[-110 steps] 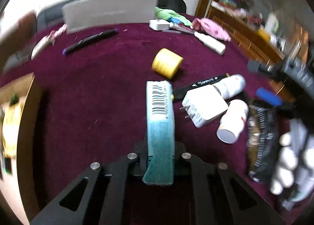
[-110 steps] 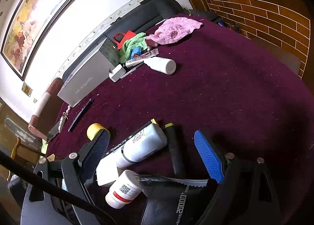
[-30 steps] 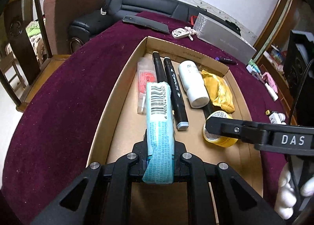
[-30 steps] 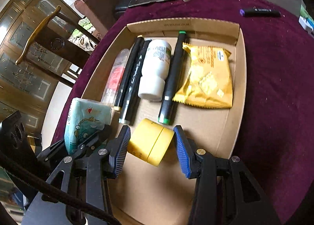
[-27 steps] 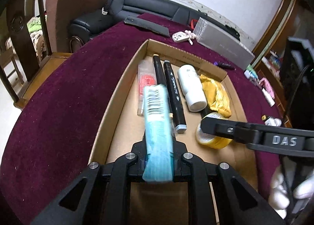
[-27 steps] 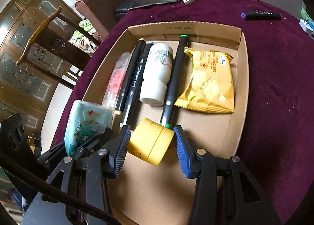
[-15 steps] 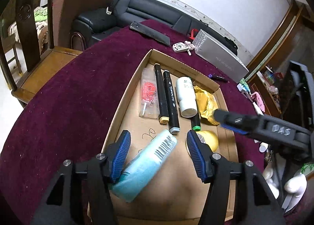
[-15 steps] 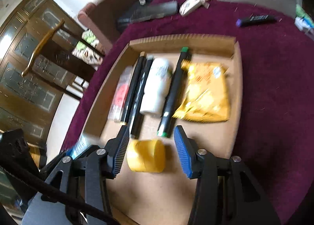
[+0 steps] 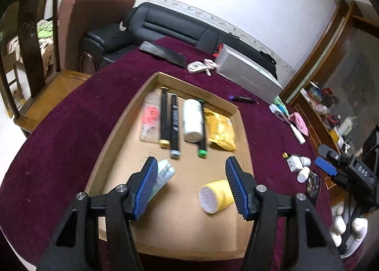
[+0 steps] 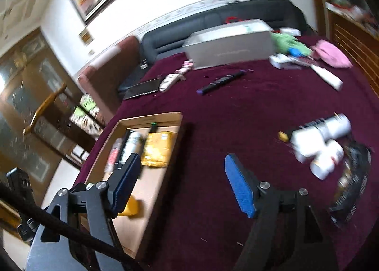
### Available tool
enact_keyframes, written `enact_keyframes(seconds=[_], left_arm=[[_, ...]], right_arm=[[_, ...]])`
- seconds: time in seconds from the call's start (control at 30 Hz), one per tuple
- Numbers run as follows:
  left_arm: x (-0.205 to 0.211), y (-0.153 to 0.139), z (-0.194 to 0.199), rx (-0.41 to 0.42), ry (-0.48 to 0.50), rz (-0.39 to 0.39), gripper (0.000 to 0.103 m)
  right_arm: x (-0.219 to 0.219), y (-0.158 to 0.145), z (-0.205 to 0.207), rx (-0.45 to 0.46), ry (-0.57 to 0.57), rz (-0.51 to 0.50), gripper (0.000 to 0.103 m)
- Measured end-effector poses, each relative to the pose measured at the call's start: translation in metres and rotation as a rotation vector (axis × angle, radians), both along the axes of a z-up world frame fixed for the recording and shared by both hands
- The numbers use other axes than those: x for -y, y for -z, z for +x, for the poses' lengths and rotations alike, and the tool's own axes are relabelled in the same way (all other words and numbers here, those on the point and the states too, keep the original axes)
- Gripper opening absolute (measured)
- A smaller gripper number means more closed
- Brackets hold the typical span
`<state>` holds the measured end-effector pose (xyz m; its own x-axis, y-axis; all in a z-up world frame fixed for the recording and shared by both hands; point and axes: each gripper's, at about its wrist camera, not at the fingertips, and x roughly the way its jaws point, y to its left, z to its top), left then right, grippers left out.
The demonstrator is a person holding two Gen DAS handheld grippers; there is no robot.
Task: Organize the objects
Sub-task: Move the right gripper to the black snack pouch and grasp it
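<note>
A shallow cardboard box (image 9: 118, 126) lies on the maroon table. In it lie markers (image 9: 163, 119), a white bottle (image 9: 193, 119), a yellow snack pack (image 9: 221, 130), a clear red-labelled packet (image 9: 150, 117), a teal tissue pack (image 9: 163, 174) and a yellow tape roll (image 9: 216, 196). My left gripper (image 9: 190, 187) is open and empty above the box's near part. My right gripper (image 10: 182, 183) is open and empty over the table, right of the box (image 10: 151, 190). It also shows in the left wrist view (image 9: 325, 165). The tape roll (image 10: 130, 207) is partly hidden by its left finger.
Right of the box lie a white charger (image 10: 308, 143), white bottles (image 10: 327, 159), a black marker and a dark pouch (image 10: 353, 181). Farther back are a grey carton (image 10: 232, 43), a purple-tipped pen (image 10: 220, 81), keys, a phone, a pink cloth (image 10: 331, 54) and a sofa.
Both grippers opened and let go: the tissue pack and the yellow tape roll now lie in the box. The right gripper has swung right, away from the box. The left gripper has risen.
</note>
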<state>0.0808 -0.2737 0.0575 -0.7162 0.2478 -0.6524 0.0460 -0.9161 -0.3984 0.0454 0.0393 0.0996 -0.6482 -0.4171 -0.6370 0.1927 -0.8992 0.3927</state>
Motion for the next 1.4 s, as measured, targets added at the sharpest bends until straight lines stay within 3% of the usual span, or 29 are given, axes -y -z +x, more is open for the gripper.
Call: enact_keyframes(seconds=[0.3,0.57,0.83,1.07,1.17,1.4], left_arm=[[-0.075,-0.014,-0.002,-0.014,0.176,-0.050,0.054],[-0.147,-0.006,-0.002,0.030,0.335,-0.076,0.054],[-0.197,0.023,0.002,0.106,0.432,-0.128,0.054],[-0.208,0.052,0.003,0.169,0.453,-0.168,0.054],[-0.209,0.052,0.005,0.156,0.457,-0.181,0.054],[-0.217,0.055,0.009,0.121,0.485,-0.202,0.073]], right_arm=[[-0.136,0.025,0.026,0.044,0.277,-0.063,0.073],[-0.198,0.053,0.035,0.119,0.376,-0.124,0.073],[-0.215,0.070,0.031,0.164,0.400,-0.146,0.073],[-0.211,0.074,0.011,0.192,0.414,-0.068,0.073],[-0.205,0.075,0.004,0.192,0.415,-0.029,0.073],[-0.189,0.070,-0.001,0.143,0.428,0.101,0.073]])
